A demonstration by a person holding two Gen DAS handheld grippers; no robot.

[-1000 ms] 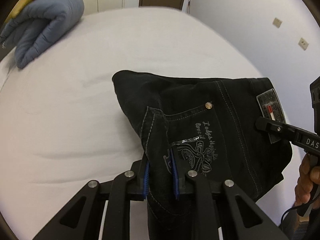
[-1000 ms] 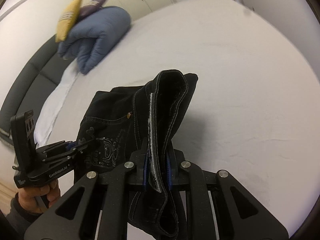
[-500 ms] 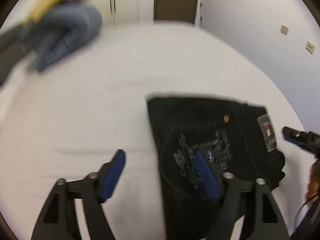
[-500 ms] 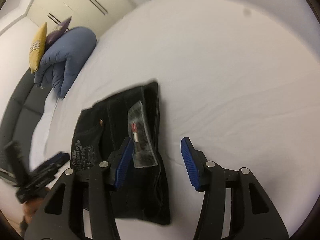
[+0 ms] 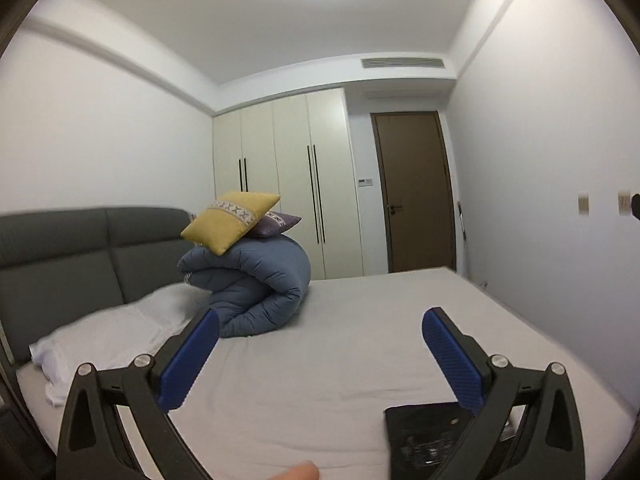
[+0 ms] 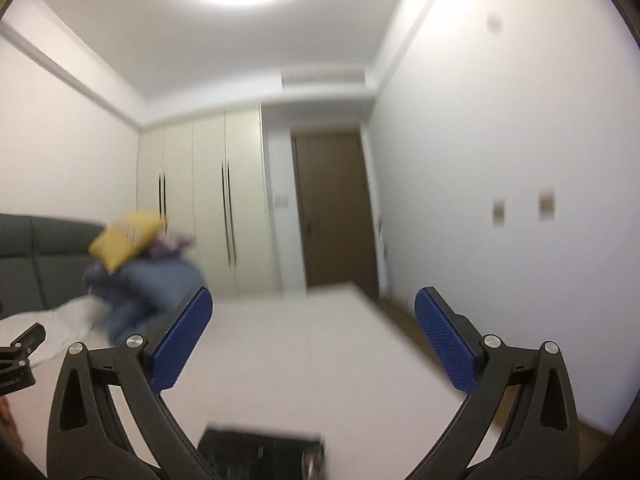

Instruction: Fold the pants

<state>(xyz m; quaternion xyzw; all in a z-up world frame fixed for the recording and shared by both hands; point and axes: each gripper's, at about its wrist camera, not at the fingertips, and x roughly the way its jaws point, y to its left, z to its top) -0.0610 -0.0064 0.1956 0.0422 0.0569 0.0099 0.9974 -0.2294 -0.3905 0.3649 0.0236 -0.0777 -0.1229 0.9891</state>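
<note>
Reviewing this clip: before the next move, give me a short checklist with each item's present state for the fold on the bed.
1. Left tool open, nothing between its blue pads: ok; its jaws have just been opening.
2. Right tool open and empty: ok; its jaws have just been opening too.
3. Black denim pants lying released on the white bed sheet: ok.
4. Fold neat and finished: cannot tell; only part of the pants shows at the bottom of both views.
5. Rolled blue duvet with the yellow cushion apart from the pants: ok.
</note>
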